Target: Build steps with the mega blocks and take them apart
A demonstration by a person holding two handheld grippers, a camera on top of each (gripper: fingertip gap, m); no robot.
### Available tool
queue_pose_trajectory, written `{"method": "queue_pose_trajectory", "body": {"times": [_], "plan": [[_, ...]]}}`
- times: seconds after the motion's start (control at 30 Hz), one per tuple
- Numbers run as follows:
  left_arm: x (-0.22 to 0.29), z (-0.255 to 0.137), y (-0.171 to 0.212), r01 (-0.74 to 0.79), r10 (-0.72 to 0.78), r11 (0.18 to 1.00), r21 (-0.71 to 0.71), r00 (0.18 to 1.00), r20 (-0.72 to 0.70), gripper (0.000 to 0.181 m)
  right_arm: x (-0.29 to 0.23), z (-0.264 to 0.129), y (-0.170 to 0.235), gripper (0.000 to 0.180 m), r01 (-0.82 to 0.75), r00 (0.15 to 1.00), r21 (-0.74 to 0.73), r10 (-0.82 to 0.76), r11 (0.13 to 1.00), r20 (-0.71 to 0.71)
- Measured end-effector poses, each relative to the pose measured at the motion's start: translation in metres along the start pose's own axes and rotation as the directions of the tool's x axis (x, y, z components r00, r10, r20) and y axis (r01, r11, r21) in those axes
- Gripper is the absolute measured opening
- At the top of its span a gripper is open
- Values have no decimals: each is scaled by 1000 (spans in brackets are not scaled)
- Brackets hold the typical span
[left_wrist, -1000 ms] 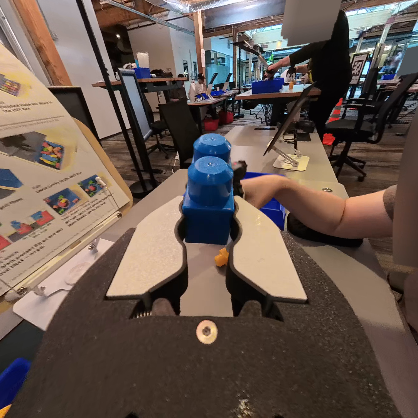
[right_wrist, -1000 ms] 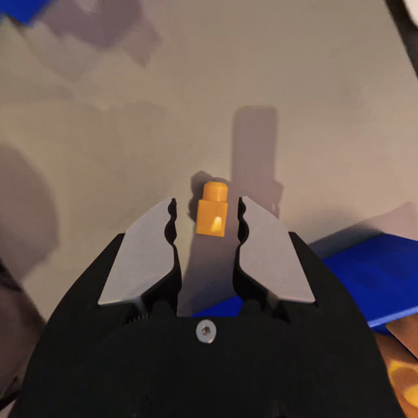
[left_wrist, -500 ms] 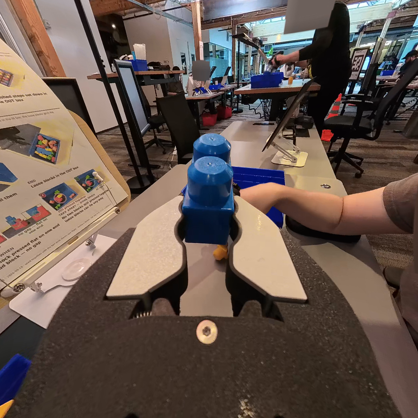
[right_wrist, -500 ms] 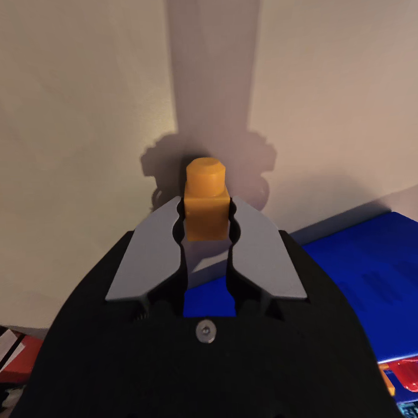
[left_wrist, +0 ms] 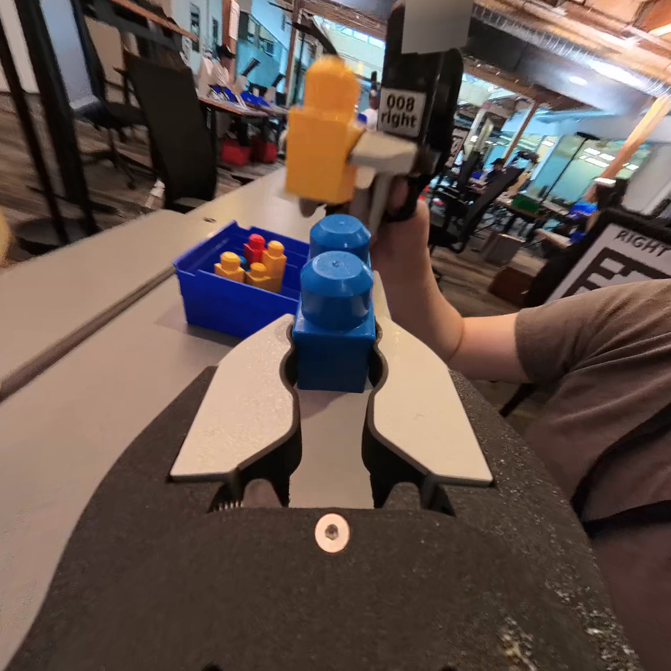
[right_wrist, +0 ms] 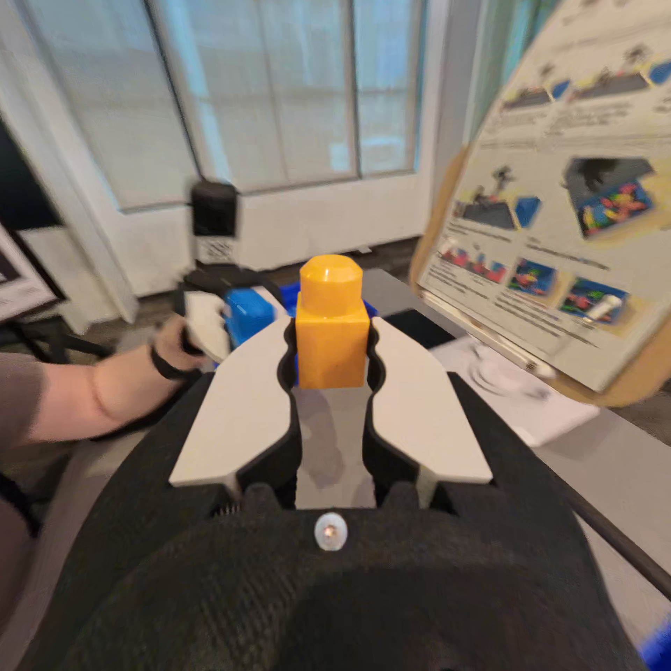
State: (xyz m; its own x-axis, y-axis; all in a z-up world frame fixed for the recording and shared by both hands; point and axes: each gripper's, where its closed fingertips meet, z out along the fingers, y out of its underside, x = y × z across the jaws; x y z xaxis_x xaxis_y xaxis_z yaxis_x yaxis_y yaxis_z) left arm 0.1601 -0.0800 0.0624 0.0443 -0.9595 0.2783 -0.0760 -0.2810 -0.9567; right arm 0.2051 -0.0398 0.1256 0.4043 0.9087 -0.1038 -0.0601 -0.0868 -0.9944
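Observation:
My left gripper [left_wrist: 333, 348] is shut on a blue two-stud mega block [left_wrist: 332, 326], held upright above the grey table [left_wrist: 90, 363]. My right gripper [right_wrist: 329, 348] is shut on an orange one-stud block [right_wrist: 329, 337]. In the left wrist view the right gripper [left_wrist: 357, 170] holds the orange block [left_wrist: 321, 145] in the air, just above and beyond the blue block. In the right wrist view the left gripper [right_wrist: 218, 326] with the blue block [right_wrist: 248, 316] shows lower left.
A blue bin [left_wrist: 225, 301] with orange, red and blue blocks stands on the table behind the blue block. An instruction board [right_wrist: 566, 203] stands at the right in the right wrist view. Chairs and other desks fill the background. The person's arm [left_wrist: 454, 326] crosses at right. My right fingertips sit around 9 cm from my left ones.
My right gripper closed on the orange block on the table and lifted it up in front of the left gripper. The left gripper turned right, keeping the blue block.

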Motion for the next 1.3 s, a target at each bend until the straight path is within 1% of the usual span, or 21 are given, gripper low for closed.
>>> {"method": "queue_pose_trajectory", "body": {"times": [0.07, 0.1, 0.17, 0.27, 0.4, 0.47, 0.6, 0.7, 0.93, 1.1, 1.3], "plan": [[-2, 11, 13, 39, -40, 999, -27, 999, -23, 36, -18, 1, -8, 37, -80, 992, 55, 74, 995, 104], [-3, 15, 18, 44, -45, 998, -42, 999, -25, 36, -24, 4, -7, 37, -122, 983, 56, 112, 991, 145], [-4, 19, 23, 46, -48, 997, -59, 999, -25, 36, -30, 12, 6, 37, -170, 964, -14, 169, 985, 203], [-5, 19, 23, 44, -44, 997, -63, 999, -13, 36, -25, 22, 23, 37, -160, 967, -85, 174, 983, 188], [-5, 18, 25, 22, -23, 996, -83, 1000, -3, 36, -28, 26, 34, 37, -140, 965, -138, 166, 980, 201], [-4, 18, 25, 45, -47, 995, -85, 999, -19, 36, -31, 27, 42, 37, -134, 960, -188, 175, 973, 221], [1, 18, 25, 111, -117, 991, -71, 990, -85, 36, -33, 25, 44, 37, -168, 946, -210, 217, 963, 242], [4, 17, 24, 137, -144, 988, -69, 983, -116, 36, -36, 25, 43, 37, -189, 931, -207, 242, 960, 272], [2, 16, 23, 152, -158, 986, -69, 983, -96, 36, -35, 26, 46, 37, -213, 926, -218, 268, 952, 264], [4, 14, 18, 210, -213, 977, -34, 968, -133, 35, -34, 29, 42, 37, -225, 932, -173, 263, 959, 248], [0, 11, 15, 216, -216, 976, -14, 970, -109, 35, -31, 33, 41, 37, -295, 915, -137, 321, 946, 245]]}}
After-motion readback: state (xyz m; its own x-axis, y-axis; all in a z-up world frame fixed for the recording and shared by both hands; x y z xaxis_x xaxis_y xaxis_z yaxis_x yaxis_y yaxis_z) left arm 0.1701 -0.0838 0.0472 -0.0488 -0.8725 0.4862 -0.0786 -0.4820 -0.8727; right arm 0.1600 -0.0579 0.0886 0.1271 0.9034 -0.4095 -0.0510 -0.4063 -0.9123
